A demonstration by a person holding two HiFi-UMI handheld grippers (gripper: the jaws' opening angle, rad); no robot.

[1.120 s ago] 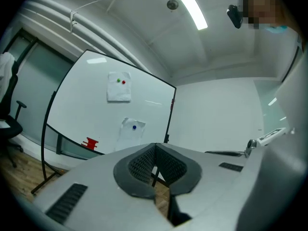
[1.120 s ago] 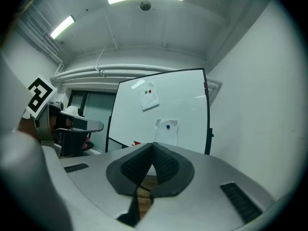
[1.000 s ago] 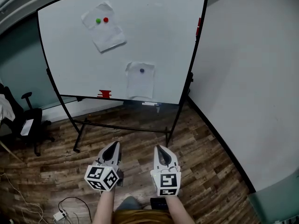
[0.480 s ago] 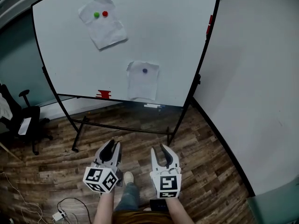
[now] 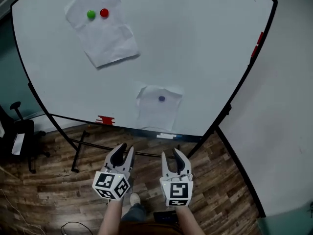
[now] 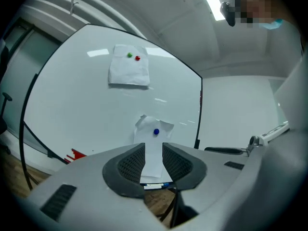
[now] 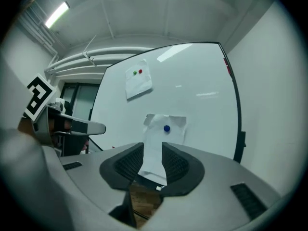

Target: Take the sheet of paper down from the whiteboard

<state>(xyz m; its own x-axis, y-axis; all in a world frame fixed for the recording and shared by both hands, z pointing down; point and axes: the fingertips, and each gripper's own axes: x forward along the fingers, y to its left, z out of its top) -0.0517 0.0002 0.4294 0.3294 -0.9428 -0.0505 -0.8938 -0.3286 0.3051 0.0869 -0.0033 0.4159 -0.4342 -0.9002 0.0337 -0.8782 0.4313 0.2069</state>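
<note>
Had not yet reached the whiteboard (image 5: pixel 205 43). Held the left gripper (image 5: pixel 125 149) spread and empty at bottom centre. Had just been opening the right gripper (image 5: pixel 171 153), with nothing between its jaws. Left both papers pinned: lower sheet (image 5: pixel 157 114) at centre under a blue magnet (image 5: pixel 161 98), upper sheet (image 5: pixel 110 38) at upper left.

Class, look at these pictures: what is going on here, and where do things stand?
A person faces a whiteboard with a claw in each hand. The left claw and right claw are both open, empty and short of the board; the right claw's jaws have just been opening. Two sheets hang on the board: a lower sheet under a blue magnet, in line with both claws, and an upper sheet under a green magnet and a red magnet. Neither sheet is touched yet.
</note>
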